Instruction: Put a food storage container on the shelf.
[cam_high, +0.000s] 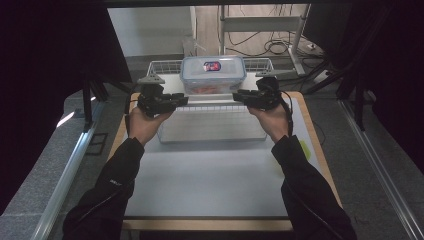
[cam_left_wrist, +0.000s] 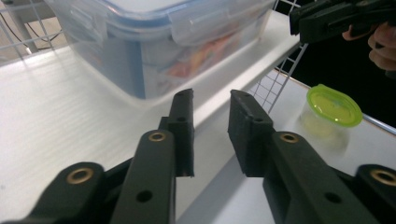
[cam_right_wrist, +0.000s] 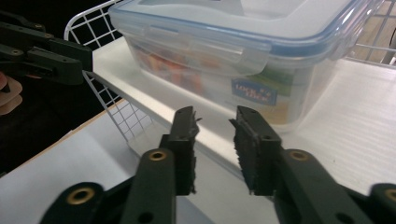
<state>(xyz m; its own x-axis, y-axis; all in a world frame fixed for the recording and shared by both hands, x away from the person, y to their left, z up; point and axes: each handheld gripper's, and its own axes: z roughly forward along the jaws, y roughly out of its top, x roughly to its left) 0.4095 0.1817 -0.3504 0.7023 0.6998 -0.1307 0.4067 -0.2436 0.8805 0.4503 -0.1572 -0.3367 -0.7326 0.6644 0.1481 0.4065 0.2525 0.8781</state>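
Note:
A clear plastic box (cam_high: 213, 74) with a blue-rimmed snap lid stands on a raised white shelf (cam_high: 170, 85) at the far side of the table; something red and orange lies inside it. My left gripper (cam_high: 183, 99) hovers by the box's front left corner, my right gripper (cam_high: 237, 96) by its front right corner. In the left gripper view the jaws (cam_left_wrist: 211, 100) stand a little apart over the shelf edge, with nothing between them, just short of the box (cam_left_wrist: 154, 42). The right gripper (cam_right_wrist: 212, 114) likewise is open before the box (cam_right_wrist: 243, 51), holding nothing.
A white wire basket rim (cam_high: 162, 65) runs behind the shelf, and a wire grid (cam_high: 212, 125) fronts it. A small tub with a yellow-green lid (cam_left_wrist: 333, 105) sits on the white mat at the right (cam_high: 305, 149). Dark curtains flank the table.

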